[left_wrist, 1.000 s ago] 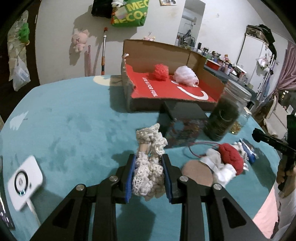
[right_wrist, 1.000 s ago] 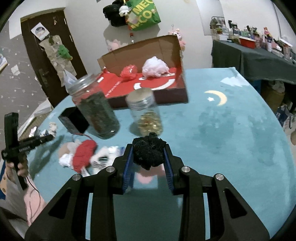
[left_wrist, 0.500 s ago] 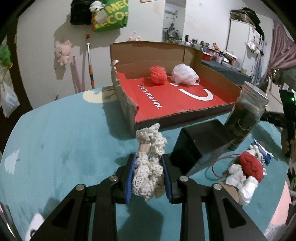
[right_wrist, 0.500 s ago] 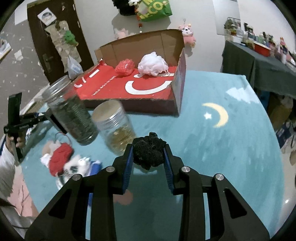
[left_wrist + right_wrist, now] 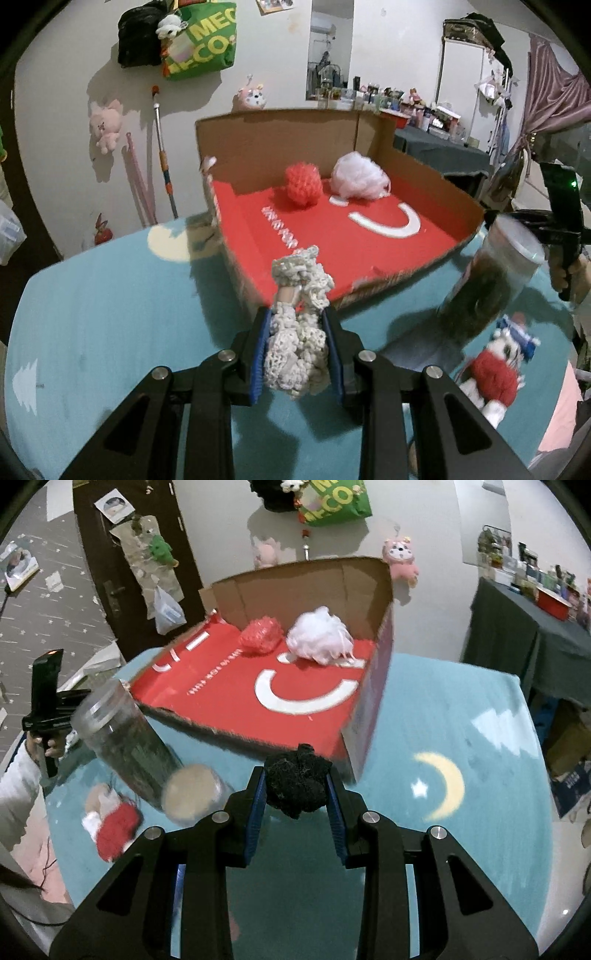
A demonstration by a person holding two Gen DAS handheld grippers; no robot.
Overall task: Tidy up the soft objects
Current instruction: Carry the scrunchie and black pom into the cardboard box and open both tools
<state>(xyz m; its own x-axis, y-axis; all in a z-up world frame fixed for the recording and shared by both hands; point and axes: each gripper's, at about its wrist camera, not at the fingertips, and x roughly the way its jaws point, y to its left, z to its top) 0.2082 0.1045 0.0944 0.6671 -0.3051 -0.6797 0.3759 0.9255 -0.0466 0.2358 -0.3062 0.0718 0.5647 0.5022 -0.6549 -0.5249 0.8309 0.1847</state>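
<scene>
My left gripper [image 5: 295,325] is shut on a cream crocheted piece [image 5: 299,332], held above the teal table just before the near edge of the open cardboard box with a red floor [image 5: 332,236]. My right gripper [image 5: 296,779] is shut on a black fuzzy ball [image 5: 297,782], held just before the same box's [image 5: 236,694] near right corner. In the box lie a red mesh puff [image 5: 303,182] [image 5: 260,637] and a white mesh puff [image 5: 356,177] [image 5: 319,638] at its far end.
A tall glass jar of dark stuff [image 5: 484,284] [image 5: 125,746] and a smaller jar [image 5: 192,794] stand by the box. A red and white plush toy [image 5: 495,373] [image 5: 110,823] lies on the teal cloth [image 5: 461,834]. Another hand-held device [image 5: 565,221] is at the right.
Both grippers have moved closer to the box, still holding their objects. The box now fills more of both views and the jars have slid aside.
</scene>
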